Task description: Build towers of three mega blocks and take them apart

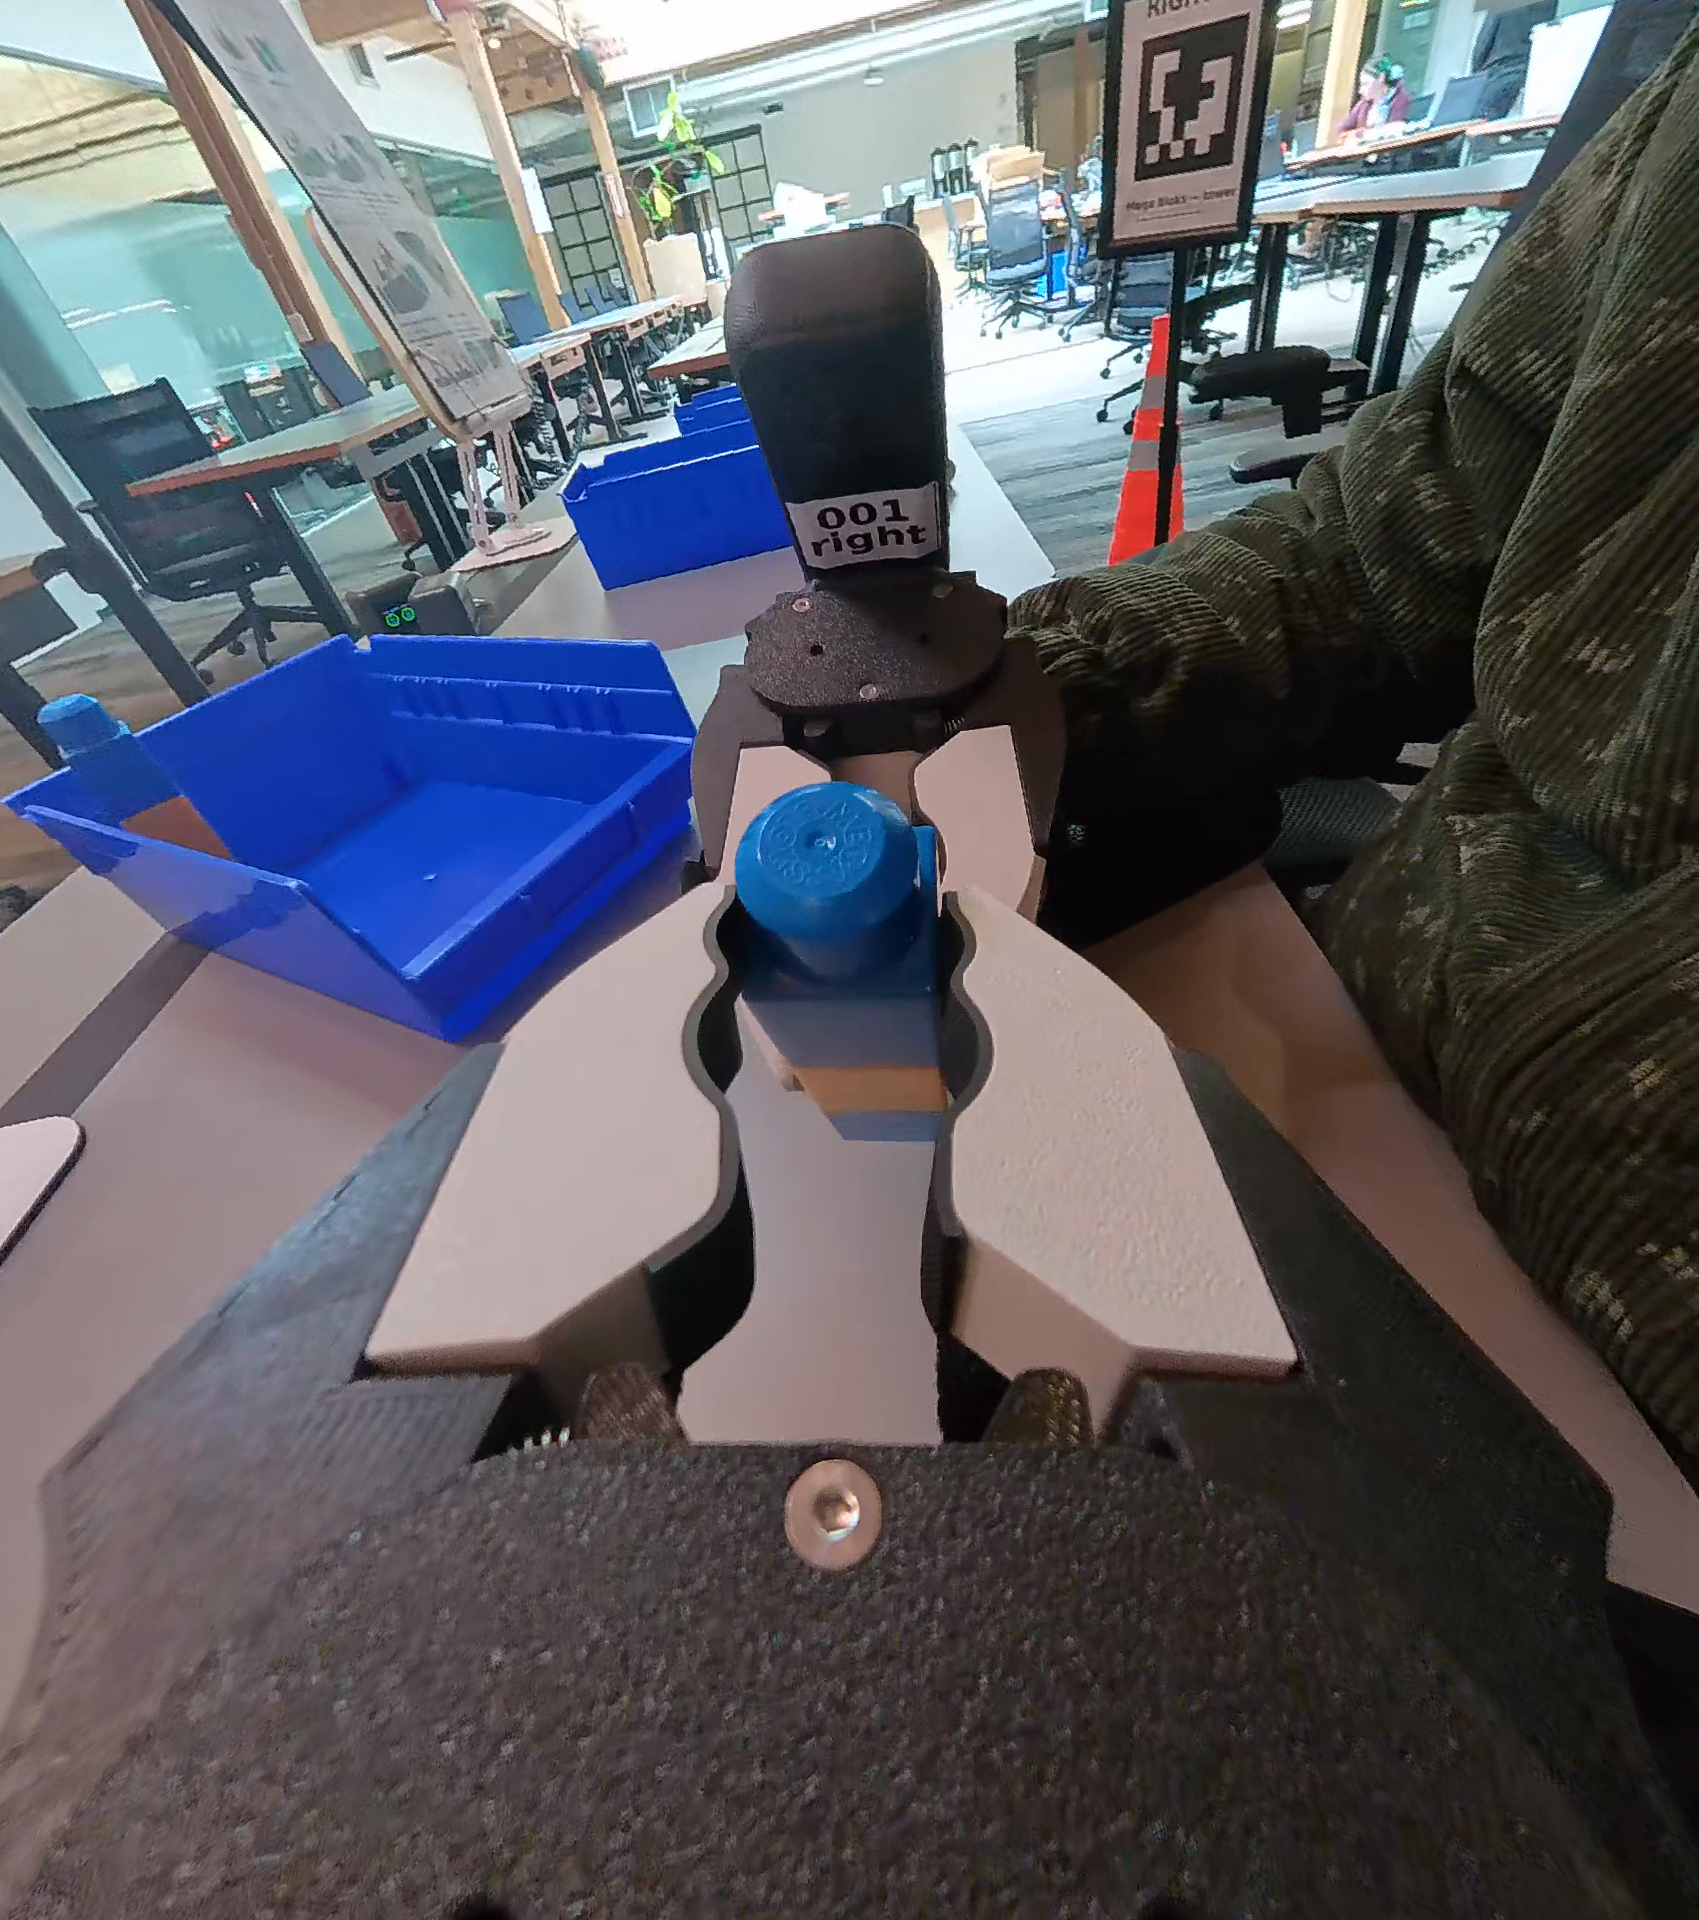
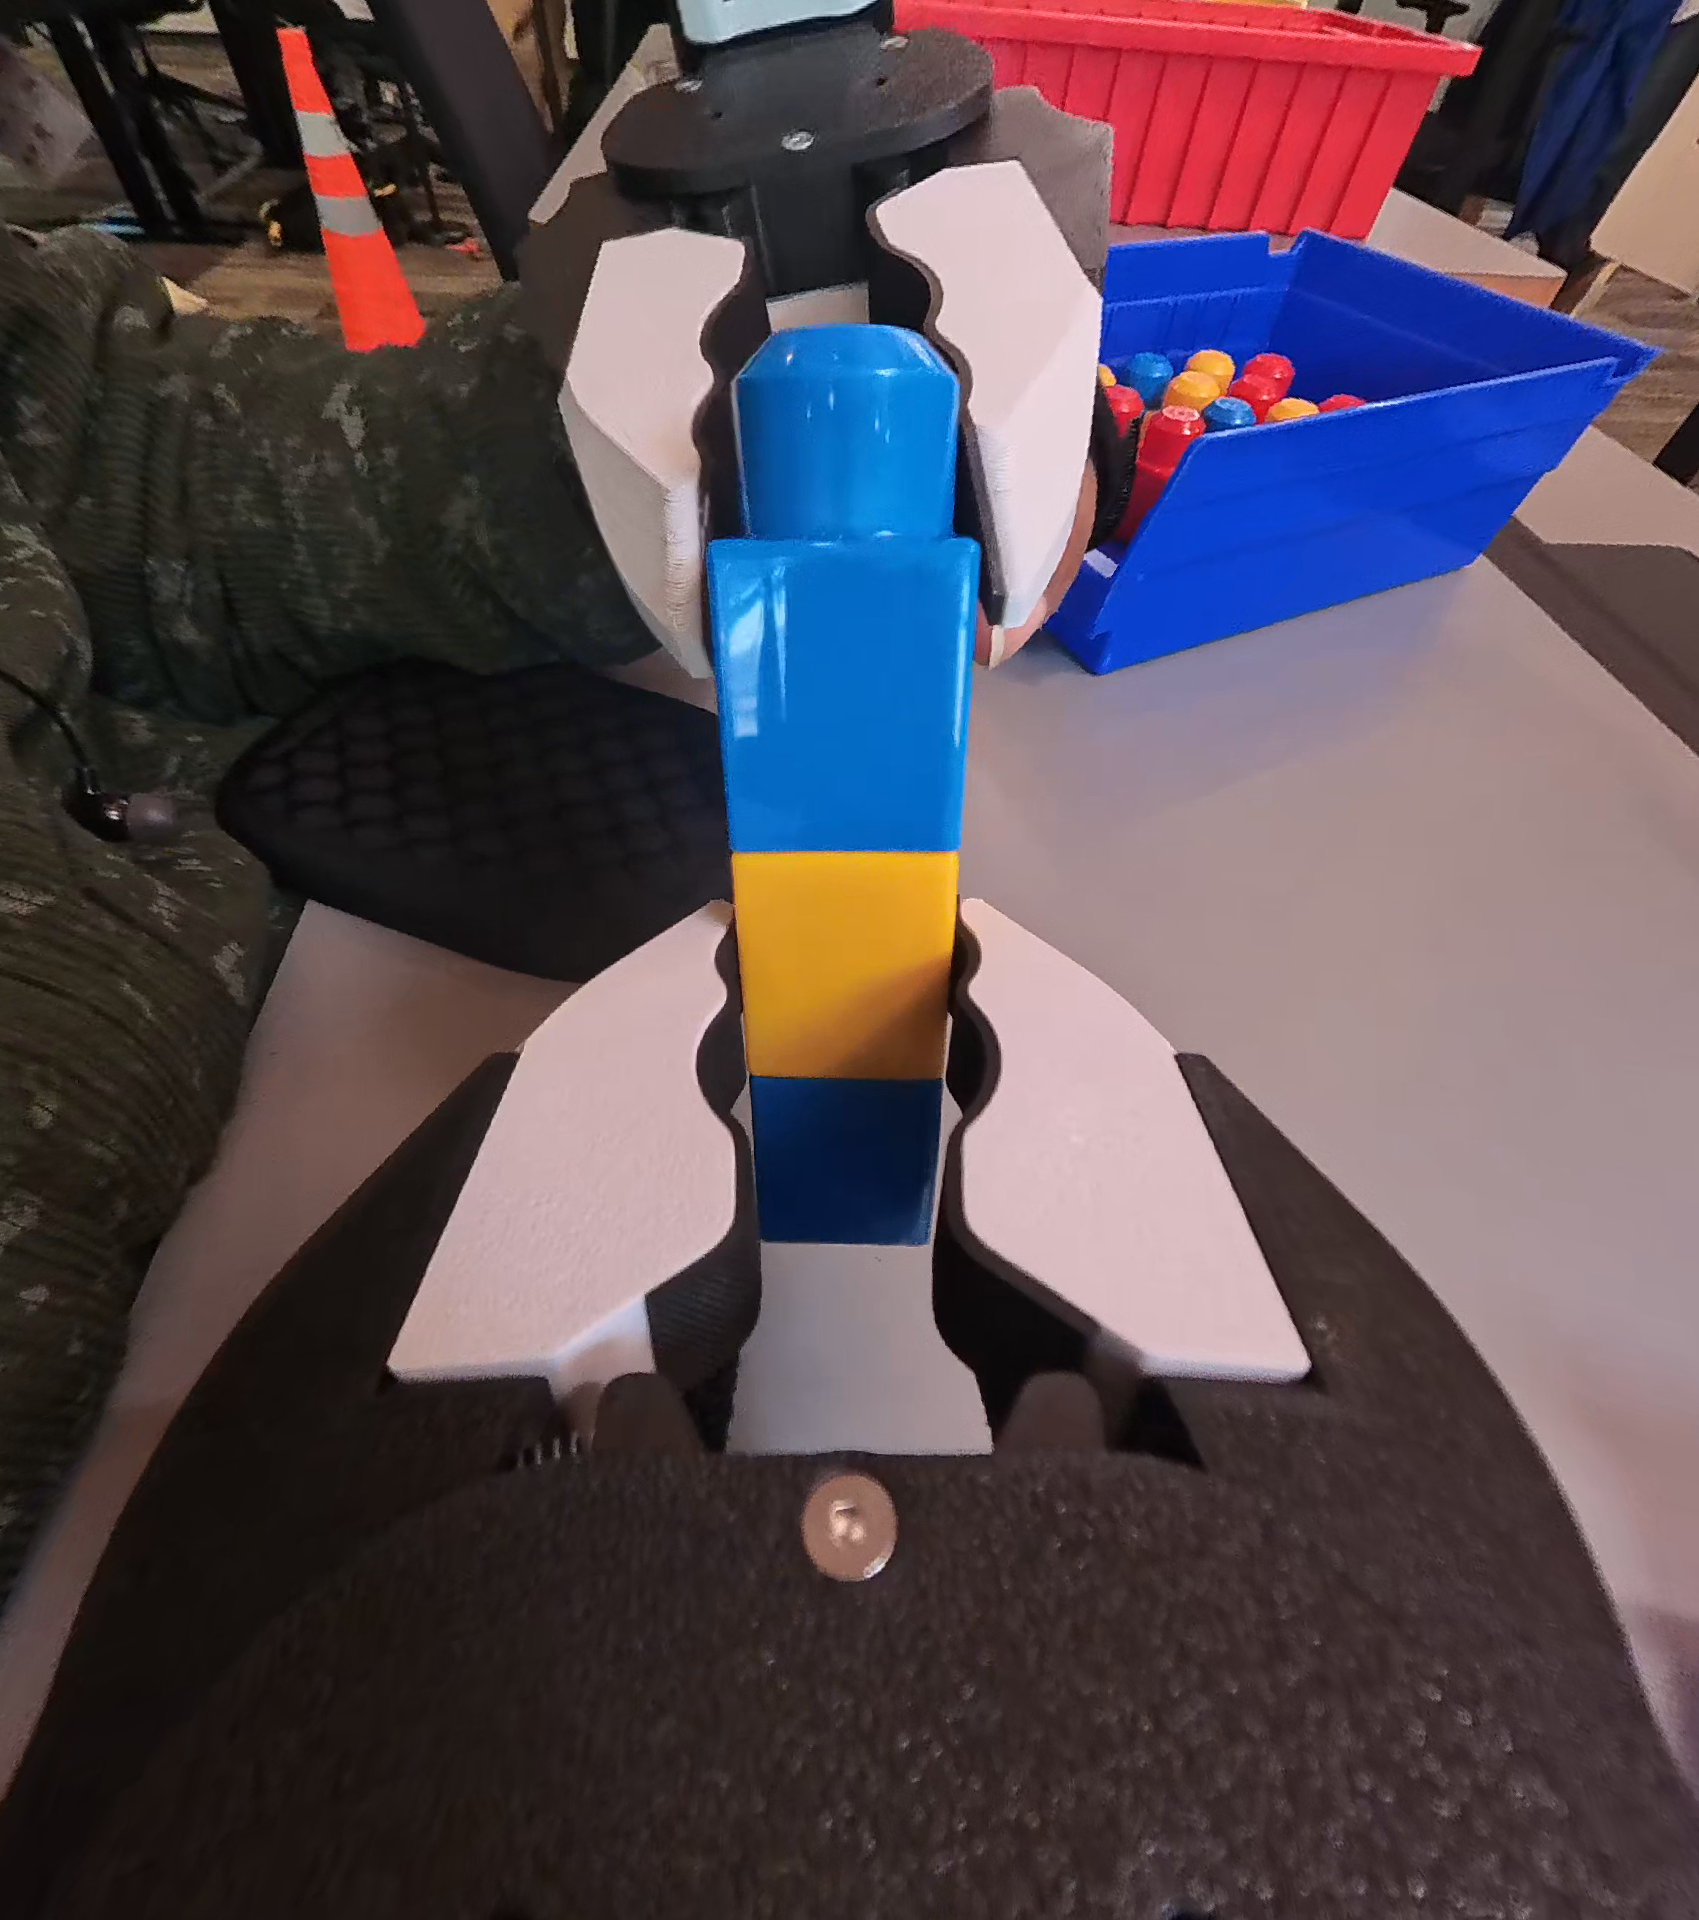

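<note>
We hold the glossy plastic blue-yellow-blue block tower [image 2: 845,831] stretched between both tongs. Our right tongs [image 2: 845,1049] pinch its lower blocks, our left tongs [image 1: 840,935] clamp the top blue block [image 1: 840,904], probably bracing to pull it off.

Open-plan office, seemingly — rows of desks [image 1: 606,343] and swivel chairs [image 1: 1016,244].

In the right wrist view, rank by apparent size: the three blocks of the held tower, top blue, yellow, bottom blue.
1. Top blue block, stud included
2. Yellow block and bottom blue block look alike; perspective along the tower makes the ranking unsure.
</note>
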`<state>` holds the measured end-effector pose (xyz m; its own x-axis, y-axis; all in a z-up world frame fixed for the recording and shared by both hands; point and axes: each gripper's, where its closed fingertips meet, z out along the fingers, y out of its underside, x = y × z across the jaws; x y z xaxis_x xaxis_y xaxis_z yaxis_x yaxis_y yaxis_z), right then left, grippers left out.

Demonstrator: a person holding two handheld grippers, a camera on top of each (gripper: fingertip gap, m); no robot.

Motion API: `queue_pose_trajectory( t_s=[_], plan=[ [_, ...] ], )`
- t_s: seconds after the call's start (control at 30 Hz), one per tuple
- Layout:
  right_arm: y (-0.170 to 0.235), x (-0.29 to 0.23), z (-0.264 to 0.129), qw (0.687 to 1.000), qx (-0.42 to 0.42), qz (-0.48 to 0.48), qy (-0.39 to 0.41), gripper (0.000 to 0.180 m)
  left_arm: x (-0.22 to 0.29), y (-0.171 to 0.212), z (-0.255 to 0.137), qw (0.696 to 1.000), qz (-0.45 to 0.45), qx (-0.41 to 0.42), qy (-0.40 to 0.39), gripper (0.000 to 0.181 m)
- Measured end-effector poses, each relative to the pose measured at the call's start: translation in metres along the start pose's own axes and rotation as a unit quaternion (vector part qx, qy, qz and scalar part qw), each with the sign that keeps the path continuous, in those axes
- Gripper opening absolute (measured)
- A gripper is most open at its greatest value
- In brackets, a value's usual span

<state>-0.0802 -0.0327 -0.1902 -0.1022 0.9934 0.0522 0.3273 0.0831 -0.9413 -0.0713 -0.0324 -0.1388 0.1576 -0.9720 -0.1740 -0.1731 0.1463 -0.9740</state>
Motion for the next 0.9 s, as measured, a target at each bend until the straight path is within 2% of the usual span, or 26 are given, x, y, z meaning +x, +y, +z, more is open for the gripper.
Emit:
queue_pose_trajectory(
  t_s=[0.17,0.27,0.37,0.47,0.67,0.77,0.9],
  plan=[
    [-0.006,0.002,-0.003,1.000,0.021,0.017,-0.008,0.036,-0.006,-0.009,0.001,0.999,-0.017,0.036,-0.021,0.036],
    [-0.020,0.003,-0.010,0.998,0.060,0.012,-0.006,0.036,-0.009,-0.010,0.003,0.997,-0.043,0.051,-0.023,0.052],
    [-0.032,0.003,-0.018,0.995,0.102,0.013,-0.007,0.036,-0.007,-0.003,0.009,0.996,-0.067,0.052,-0.011,0.047],
    [-0.028,0.003,-0.016,0.995,0.098,0.008,-0.010,0.036,-0.001,-0.001,0.017,0.996,-0.074,0.049,-0.002,0.040],
    [-0.016,0.010,-0.011,0.998,0.060,0.020,0.001,0.040,-0.011,0.012,0.016,0.997,-0.068,-0.009,-0.038,0.036],
    [-0.018,0.028,-0.030,0.998,0.043,0.010,0.040,0.054,-0.023,0.032,0.009,0.992,-0.045,-0.091,-0.078,0.036],
    [-0.042,0.030,-0.048,0.997,0.042,-0.020,0.059,0.051,-0.020,0.061,0.015,0.974,0.017,-0.207,-0.094,0.036]
  ],
)
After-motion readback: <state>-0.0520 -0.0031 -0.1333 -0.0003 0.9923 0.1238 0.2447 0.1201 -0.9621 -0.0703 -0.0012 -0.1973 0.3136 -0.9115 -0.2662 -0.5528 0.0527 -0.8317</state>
